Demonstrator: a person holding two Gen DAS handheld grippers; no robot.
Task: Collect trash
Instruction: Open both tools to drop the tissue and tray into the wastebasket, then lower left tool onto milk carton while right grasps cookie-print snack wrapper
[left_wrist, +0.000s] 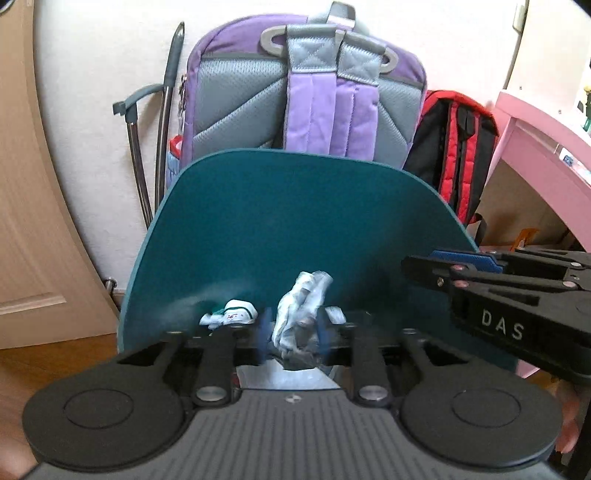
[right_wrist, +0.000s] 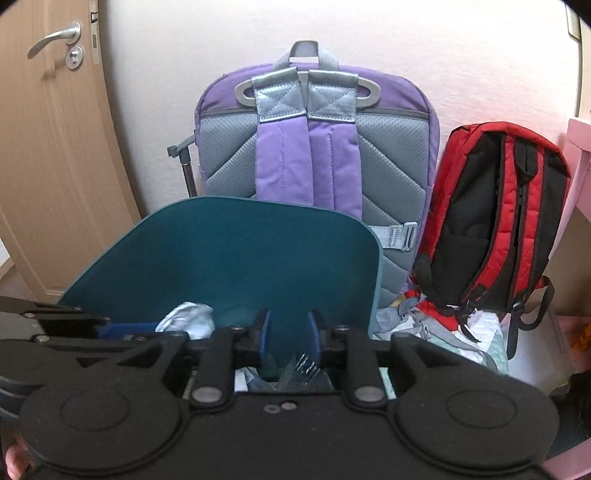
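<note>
Your left gripper (left_wrist: 295, 328) is clamped on a crumpled white wrapper (left_wrist: 301, 314) above the near edge of the teal oval plastic surface (left_wrist: 295, 221). A smaller white-and-green scrap (left_wrist: 236, 314) lies just left of it, not yet collected. Your right gripper (right_wrist: 290, 339) hangs with fingers apart and empty; below it lies mixed clear and paper litter (right_wrist: 295, 373). Judged progress: midway.

Crumpled white wrapper (left_wrist: 301, 314) pinched upright over the teal bin (left_wrist: 295, 206).

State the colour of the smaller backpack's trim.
Red trim on the black smaller backpack, clearest in the right wrist view.
</note>
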